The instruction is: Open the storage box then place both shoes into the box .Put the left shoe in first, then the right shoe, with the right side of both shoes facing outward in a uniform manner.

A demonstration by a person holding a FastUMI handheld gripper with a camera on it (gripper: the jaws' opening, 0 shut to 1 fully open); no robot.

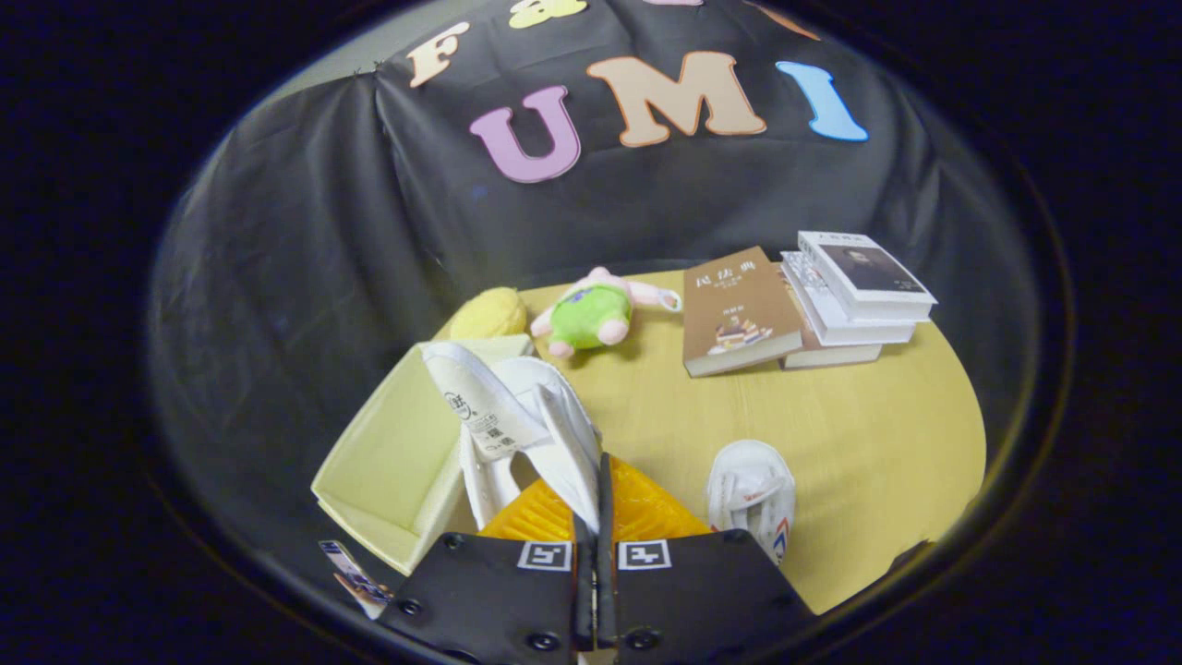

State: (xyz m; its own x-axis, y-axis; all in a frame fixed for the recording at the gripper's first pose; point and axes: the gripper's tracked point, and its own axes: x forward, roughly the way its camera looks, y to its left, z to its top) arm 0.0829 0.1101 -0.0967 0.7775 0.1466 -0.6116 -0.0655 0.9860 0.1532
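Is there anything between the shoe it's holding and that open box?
Nothing visible. The hand-held gripper is shut on the white shoe, which hangs just ahead of the fingers, right beside the open storage box. The other shoe lies apart on the table, and the plush toy sits beyond the box.

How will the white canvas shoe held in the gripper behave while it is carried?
The white canvas shoe looks light, probably easy to lift. Its tongue flops outward, so the upper is likely soft. The gripper, shut on a thin edge, may let it swing.
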